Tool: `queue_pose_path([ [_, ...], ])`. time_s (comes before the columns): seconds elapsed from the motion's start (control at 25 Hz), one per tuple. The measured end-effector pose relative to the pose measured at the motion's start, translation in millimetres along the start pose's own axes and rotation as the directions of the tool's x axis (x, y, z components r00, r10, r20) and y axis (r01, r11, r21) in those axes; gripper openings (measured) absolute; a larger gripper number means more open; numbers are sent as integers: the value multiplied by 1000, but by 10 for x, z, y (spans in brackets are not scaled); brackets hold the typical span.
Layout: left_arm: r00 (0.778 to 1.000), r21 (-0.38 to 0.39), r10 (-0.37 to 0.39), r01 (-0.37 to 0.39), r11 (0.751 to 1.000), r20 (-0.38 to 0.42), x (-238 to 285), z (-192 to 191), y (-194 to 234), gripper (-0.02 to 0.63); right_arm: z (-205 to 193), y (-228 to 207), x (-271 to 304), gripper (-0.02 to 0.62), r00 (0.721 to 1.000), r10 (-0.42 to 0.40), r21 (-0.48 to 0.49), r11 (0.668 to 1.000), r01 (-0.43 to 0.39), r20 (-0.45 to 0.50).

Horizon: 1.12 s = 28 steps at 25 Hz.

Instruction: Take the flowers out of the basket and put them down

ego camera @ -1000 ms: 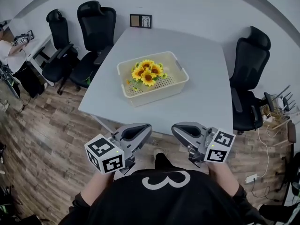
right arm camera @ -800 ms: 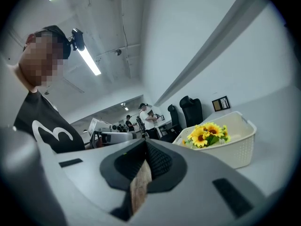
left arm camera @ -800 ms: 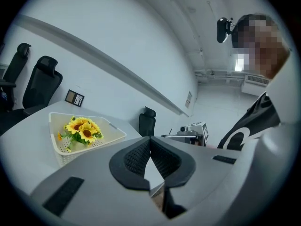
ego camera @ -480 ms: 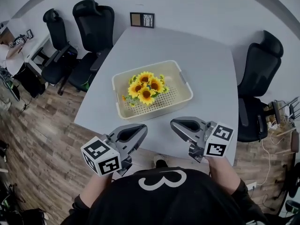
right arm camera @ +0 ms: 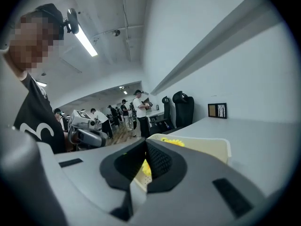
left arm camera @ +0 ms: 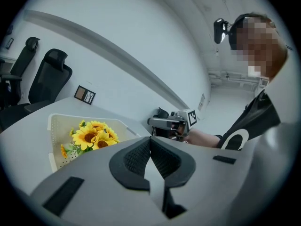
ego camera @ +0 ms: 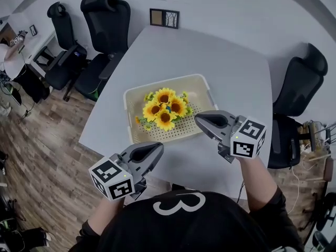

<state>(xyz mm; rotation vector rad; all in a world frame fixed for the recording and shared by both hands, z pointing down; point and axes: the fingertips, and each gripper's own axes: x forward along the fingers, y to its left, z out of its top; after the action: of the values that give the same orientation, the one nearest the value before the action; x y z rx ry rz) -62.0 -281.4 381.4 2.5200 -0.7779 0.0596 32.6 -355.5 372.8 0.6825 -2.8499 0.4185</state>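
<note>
Held low in the person's left hand, the grey two-jaw gripper with its black-and-white marker cube (ego camera: pixel 156 149) hovers at the near edge of a pale grey table (ego camera: pixel 220 56), by the near left corner. Its dark ribbed jaws are pressed together with nothing between them, as the left gripper view (left arm camera: pixel 150 141) shows. Two black high-backed office chairs (ego camera: pixel 107 22) stand off the table's left edge on the brown wood-plank floor (ego camera: pixel 42 146).

Just beyond that gripper, a cream perforated plastic basket (ego camera: pixel 168 81) sits on the table's near half, closer to the left edge than the right. A bunch of yellow sunflowers with dark centres and green leaves (ego camera: pixel 164 108) lies inside it, toward the basket's left and middle, untouched by either tool. A small dark picture frame (ego camera: pixel 164 18) stands at the table's far edge.

To the right, the matching grey gripper in the person's right hand (ego camera: pixel 200 119) points leftward, its tips over the basket's near right corner from above. Its jaws are likewise closed and empty, with the basket rim and the yellow blooms just ahead of them in the right gripper view (right arm camera: pixel 145 144). A third black office chair (ego camera: pixel 307 75) stands off the table's right edge.
</note>
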Motion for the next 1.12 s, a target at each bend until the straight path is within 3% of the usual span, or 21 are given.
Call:
queue_pose_path([
  [0.36, 999, -18, 37, -37, 999, 14, -24, 69, 247, 12, 155, -600, 489, 8, 993, -25, -92, 996, 14, -117],
  [0.68, 997, -8, 68, -67, 998, 36, -71, 171, 378, 12, 14, -1062, 922, 11, 973, -39, -98, 995, 17, -228],
  [0.88, 995, -30, 93, -92, 995, 19, -129, 96, 424, 12, -164, -1333, 1156, 14, 958, -67, -45, 997, 57, -279],
  [1.12, 993, -45, 117, -118, 992, -16, -123, -39, 499, 12, -542, -1548, 1385, 49, 906, -85, -32, 996, 79, -415],
])
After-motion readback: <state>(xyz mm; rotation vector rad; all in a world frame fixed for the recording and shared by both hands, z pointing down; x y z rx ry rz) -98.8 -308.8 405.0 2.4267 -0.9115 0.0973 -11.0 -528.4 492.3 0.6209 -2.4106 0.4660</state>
